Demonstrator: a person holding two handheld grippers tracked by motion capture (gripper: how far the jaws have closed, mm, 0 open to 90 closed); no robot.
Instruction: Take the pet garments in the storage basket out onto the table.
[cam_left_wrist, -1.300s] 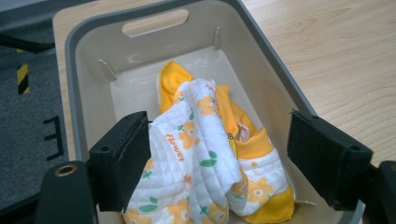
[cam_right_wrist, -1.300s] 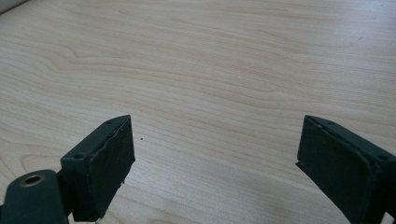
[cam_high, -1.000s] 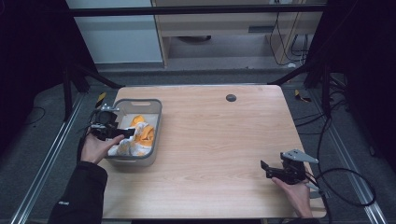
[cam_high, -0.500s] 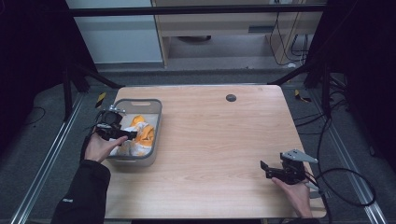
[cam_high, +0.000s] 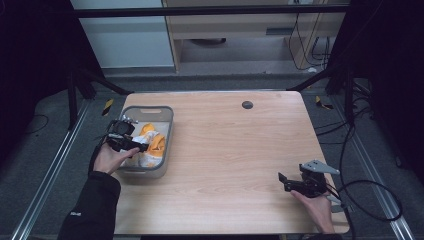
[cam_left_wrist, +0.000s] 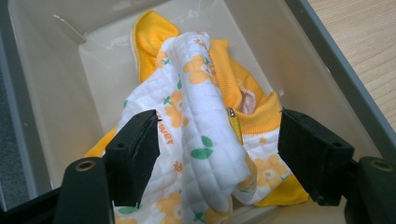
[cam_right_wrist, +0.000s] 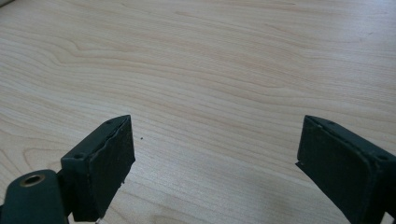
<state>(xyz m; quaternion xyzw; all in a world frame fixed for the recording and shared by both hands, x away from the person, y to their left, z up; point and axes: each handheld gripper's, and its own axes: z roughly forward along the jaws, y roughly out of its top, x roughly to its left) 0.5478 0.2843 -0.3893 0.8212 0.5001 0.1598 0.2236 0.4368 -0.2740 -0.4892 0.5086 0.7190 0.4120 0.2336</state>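
Observation:
A grey plastic bin (cam_high: 166, 131) stands at the table's left edge with a white quilted garment printed with orange flowers and lined in orange (cam_left_wrist: 201, 116) (cam_high: 151, 145) crumpled inside. My left gripper (cam_high: 131, 145) (cam_left_wrist: 217, 154) reaches into the bin from its left side, open, its jaws on either side of a raised fold of the garment. My right gripper (cam_high: 286, 181) (cam_right_wrist: 212, 163) rests low over the bare wood near the table's front right corner, open, with nothing between its jaws.
The light wooden table (cam_high: 230, 150) has a round dark cable hole (cam_high: 247, 104) near its far edge. Cables (cam_high: 370, 200) trail off the right side. Dark floor and metal frame rails surround the table.
My left gripper has moved right and down from the bin's left rim into the bin, over the garment. The right gripper has stayed put.

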